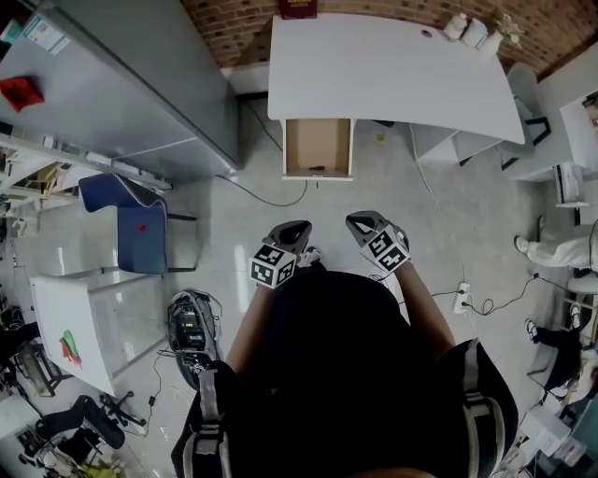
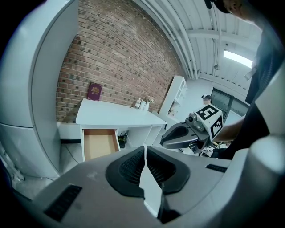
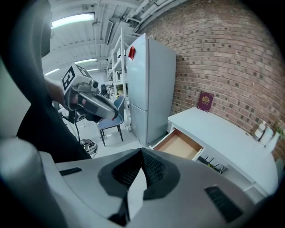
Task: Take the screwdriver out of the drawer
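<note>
A small dark screwdriver (image 1: 316, 169) lies near the front of the pulled-out drawer (image 1: 318, 140).

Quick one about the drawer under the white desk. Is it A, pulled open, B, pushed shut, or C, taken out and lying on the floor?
A: in the head view the drawer sticks out from under the white desk, with its brown inside in plain sight.

White desk (image 1: 392, 70) against a brick wall (image 1: 234, 23): maroon book (image 1: 297, 7) upright at its rear edge, white bottles (image 1: 472, 30) near its right rear corner. Left of the desk, grey refrigerator (image 1: 121, 84); blue chair (image 1: 131, 224) beyond it.
</note>
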`<state>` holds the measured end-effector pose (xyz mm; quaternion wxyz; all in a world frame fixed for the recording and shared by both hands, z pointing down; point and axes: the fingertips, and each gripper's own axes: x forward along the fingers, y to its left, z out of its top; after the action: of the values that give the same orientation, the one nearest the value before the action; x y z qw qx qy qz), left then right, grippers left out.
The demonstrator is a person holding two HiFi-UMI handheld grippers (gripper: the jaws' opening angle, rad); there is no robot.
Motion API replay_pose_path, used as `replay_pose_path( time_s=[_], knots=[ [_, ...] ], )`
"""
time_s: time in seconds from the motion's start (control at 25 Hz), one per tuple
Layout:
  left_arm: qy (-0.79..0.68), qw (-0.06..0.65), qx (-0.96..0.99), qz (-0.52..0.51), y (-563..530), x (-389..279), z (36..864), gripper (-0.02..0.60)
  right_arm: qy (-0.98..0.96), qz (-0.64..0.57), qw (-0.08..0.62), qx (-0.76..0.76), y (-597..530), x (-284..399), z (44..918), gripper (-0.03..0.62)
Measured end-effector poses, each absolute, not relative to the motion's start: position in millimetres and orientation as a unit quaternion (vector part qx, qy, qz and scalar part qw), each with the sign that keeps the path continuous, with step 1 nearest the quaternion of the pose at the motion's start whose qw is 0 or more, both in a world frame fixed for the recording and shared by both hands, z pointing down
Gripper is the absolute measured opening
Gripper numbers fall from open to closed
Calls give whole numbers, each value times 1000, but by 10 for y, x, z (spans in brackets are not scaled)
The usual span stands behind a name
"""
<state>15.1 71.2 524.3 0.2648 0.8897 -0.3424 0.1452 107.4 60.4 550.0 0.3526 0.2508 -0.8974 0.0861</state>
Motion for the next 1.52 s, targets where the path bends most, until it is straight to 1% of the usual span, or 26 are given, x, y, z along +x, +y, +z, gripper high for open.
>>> replay_pose_path(
  time_s=[0.28,0.44,0.68,1.52],
  knots=[
    [-344,264,891,134,548,-84,5264,23,-892,77,369,247,509,941,5612,55],
    [-355,279,885,112,506,-249,5282,23,-887,69,390,239,544,867,5651,55],
    [-361,286,882,103,506,-318,5307,23,-881,65,407,232,547,858,5675,55],
    [-373,296,872,118,358,-433,5354,23,-886,63,398,228,198,729,5680,55]
  ],
)
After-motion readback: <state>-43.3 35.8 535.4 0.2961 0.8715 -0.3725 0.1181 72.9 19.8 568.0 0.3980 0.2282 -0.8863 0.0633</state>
